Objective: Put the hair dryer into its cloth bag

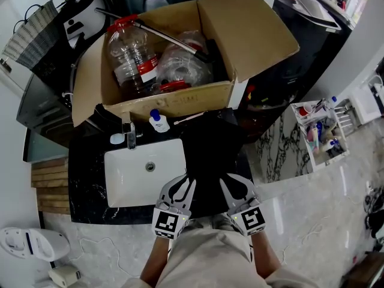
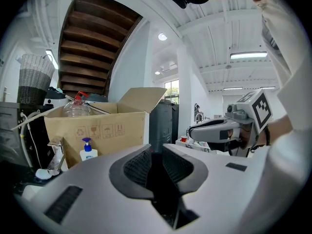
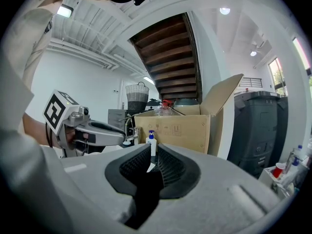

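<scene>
A black cloth bag (image 1: 210,152) lies on the dark counter to the right of the sink, its near edge lifted toward me. My left gripper (image 1: 180,183) and right gripper (image 1: 235,182) sit side by side at that near edge, each shut with black cloth between its pads. The left gripper view shows the jaws (image 2: 155,152) pressed together on dark fabric. In the right gripper view the jaws (image 3: 153,154) are nearly together, with cloth low between them. No hair dryer is visible in any view.
An open cardboard box (image 1: 174,98) holding plastic bottles stands behind the bag. A white sink (image 1: 144,173), a faucet (image 1: 129,132) and a pump bottle (image 1: 158,122) are to the left. A small trolley (image 1: 318,131) stands on the marble floor at right.
</scene>
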### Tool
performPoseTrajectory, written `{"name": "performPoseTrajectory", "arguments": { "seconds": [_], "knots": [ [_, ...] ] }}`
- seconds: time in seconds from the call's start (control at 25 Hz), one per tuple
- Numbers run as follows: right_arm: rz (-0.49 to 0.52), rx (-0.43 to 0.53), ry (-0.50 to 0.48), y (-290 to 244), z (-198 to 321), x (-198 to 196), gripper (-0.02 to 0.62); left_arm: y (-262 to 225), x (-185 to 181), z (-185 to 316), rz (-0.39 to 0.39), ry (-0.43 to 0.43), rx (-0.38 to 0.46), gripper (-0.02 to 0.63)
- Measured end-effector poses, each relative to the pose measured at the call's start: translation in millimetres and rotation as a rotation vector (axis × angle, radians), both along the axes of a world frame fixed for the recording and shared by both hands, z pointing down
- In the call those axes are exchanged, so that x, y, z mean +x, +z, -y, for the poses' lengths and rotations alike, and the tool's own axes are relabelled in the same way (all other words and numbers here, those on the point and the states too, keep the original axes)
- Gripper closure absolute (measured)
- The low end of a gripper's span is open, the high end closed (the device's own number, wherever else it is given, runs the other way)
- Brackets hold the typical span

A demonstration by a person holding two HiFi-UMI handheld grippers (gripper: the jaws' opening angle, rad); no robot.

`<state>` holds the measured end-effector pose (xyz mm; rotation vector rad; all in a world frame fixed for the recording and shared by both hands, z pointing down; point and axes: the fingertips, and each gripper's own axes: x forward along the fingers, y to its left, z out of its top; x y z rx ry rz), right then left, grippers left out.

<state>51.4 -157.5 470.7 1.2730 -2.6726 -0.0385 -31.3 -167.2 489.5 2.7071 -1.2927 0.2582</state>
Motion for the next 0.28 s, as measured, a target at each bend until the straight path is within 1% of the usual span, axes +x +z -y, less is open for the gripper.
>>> {"name": "performPoseTrajectory", "arguments": {
  "seconds": [0.08, 0.28],
  "knots": [
    [-0.001, 0.001, 0.002, -0.3, 0.6, -0.1, 0.558, -2.0, -0.6, 1.1, 0.003, 0.005, 0.017, 0.537],
    [-0.004, 0.004, 0.008, -1.7, 1.4, 0.4, 0.558, 1.6, -2.2, -0.6, 0.003, -0.009, -0.019, 0.537]
  ]
}}
